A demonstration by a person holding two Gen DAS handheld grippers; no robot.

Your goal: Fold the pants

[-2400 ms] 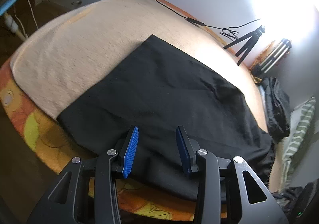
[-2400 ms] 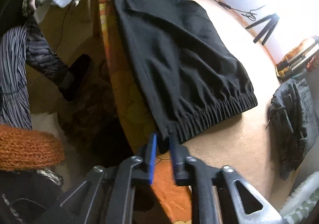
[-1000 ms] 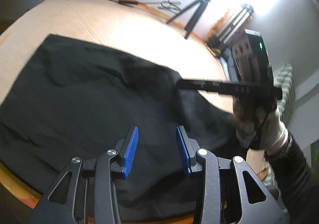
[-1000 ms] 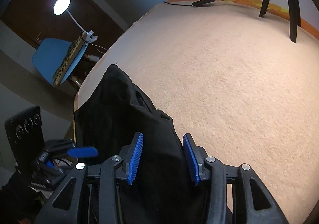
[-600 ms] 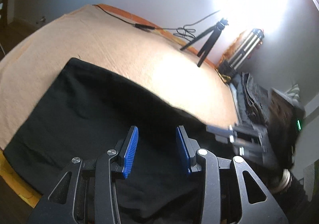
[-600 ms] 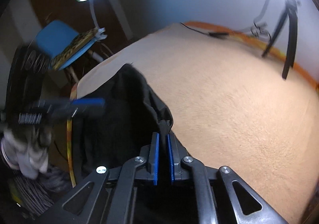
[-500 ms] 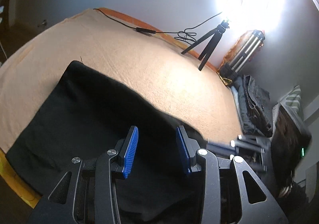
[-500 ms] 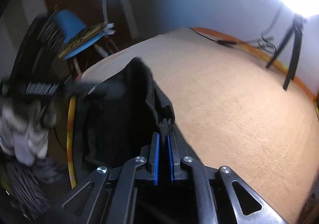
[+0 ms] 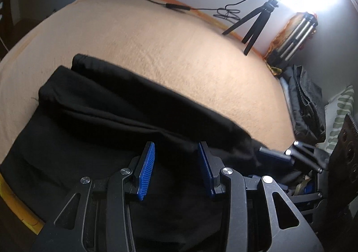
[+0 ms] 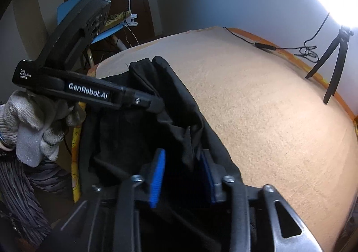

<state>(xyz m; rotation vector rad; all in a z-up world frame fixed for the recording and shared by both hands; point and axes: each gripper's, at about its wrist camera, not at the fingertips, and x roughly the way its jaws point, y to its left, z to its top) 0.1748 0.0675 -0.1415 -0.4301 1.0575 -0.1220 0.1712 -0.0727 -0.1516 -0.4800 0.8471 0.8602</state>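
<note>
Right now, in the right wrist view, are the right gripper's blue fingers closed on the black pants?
No, the right gripper has its blue fingers spread apart, with the black pants lying loose between them.

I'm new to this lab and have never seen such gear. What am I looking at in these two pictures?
No robot here: a person holds a two-finger tool in each hand, each with a wide-angle camera looking along its blue-padded fingers. One picture comes from the left gripper, the other from the right gripper, where the gloved hand holding the left tool shows. Black pants, partly folded over, lie on a beige blanket. Both grippers are open; fabric sits loosely between the right one's pads.
</note>
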